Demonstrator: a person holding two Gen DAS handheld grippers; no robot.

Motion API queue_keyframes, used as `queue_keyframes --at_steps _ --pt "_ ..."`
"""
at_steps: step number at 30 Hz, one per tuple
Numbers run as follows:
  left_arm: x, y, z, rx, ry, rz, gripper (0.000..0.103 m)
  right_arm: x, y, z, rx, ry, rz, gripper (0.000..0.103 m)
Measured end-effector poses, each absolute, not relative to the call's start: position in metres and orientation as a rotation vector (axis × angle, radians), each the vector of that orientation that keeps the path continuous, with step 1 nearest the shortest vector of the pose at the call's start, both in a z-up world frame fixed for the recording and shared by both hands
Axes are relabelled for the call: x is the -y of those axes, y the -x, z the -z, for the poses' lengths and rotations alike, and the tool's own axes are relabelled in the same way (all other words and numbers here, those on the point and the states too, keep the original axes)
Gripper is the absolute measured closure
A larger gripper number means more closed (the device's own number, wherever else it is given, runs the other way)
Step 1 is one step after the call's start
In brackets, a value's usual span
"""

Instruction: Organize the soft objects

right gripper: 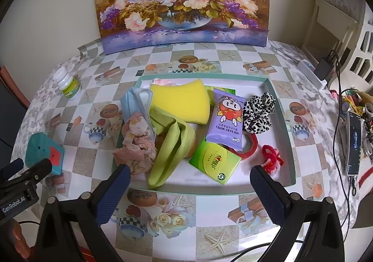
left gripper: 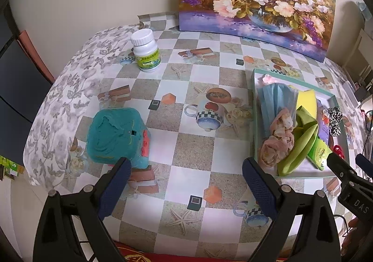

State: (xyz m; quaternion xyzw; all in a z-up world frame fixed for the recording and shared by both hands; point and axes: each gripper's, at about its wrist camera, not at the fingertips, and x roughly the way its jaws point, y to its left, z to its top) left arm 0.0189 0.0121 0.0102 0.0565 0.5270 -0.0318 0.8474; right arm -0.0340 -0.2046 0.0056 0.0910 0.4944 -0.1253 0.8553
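**Soft things nearly all in the tray, one teal piece still outside**

Soft objects are mostly sitting in the shallow tray already, and from where I am standing the job is looking close to finished. Nearest me, both grippers are hovering low over the checked tablecloth. The left gripper is holding its fingers wide apart with nothing between them, and the right gripper is doing the same just short of the tray's near rim.

Going outward from the right gripper, the tray is carrying a crumpled pink cloth, a folded green cloth, a green tissue pack and a red yarn loop. Behind those a pack of baby wipes is lying across a red ring, with a leopard scrunchie beside it, and a yellow sponge and blue face masks are piling up toward the far side.

Out on the cloth, just ahead of the left gripper's left finger, a teal sponge block with an orange patch is sitting alone, well apart from the tray. I am judging that as the one soft item left to bring over. Farther back a white pill bottle is standing upright; being hard, it probably stays put. A flower painting is leaning against the wall behind everything.
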Motion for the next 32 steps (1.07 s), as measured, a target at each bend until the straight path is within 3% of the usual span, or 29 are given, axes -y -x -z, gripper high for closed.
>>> queue_keyframes --at_steps 32 --pt "-0.0147 -0.0174 -0.014 -1.085 -0.117 0.063 0.007 0.2078 0.0329 -0.0061 -1.033 -0.19 0.264 0.0"
